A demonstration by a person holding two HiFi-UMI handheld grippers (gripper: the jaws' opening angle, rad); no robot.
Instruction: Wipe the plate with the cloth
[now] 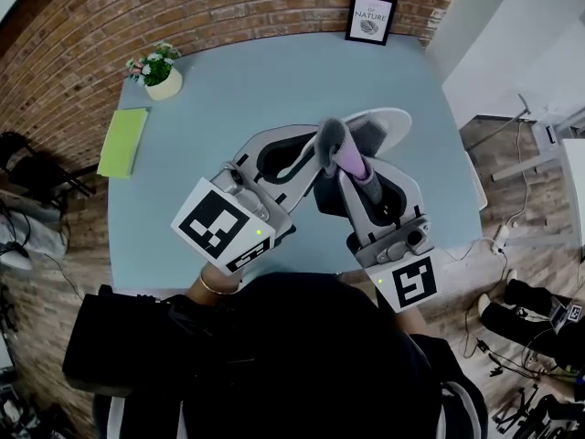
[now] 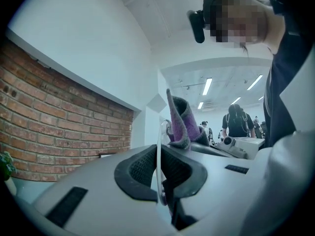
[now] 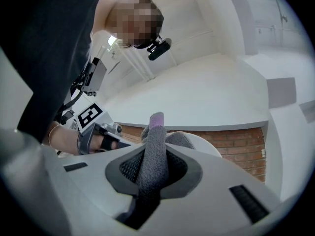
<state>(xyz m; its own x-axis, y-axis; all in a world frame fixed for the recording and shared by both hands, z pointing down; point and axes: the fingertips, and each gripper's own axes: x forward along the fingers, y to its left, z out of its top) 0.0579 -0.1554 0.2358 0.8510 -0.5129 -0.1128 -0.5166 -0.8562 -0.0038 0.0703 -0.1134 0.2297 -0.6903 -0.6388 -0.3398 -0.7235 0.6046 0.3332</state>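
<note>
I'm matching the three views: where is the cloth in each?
Head view: cloth at centre, at the right hand-held gripper's tip, by the plate.
Left gripper view: cloth at centre, above the jaws.
Right gripper view: cloth at lower centre, between the jaws.
Shared landmark: brick wall.

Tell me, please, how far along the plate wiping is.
Done: left gripper shut on the plate, right gripper shut on the cloth. In hand: the cloth sits at the plate's rim. Left: the wiping itself; no cleaned face can be seen.
</note>
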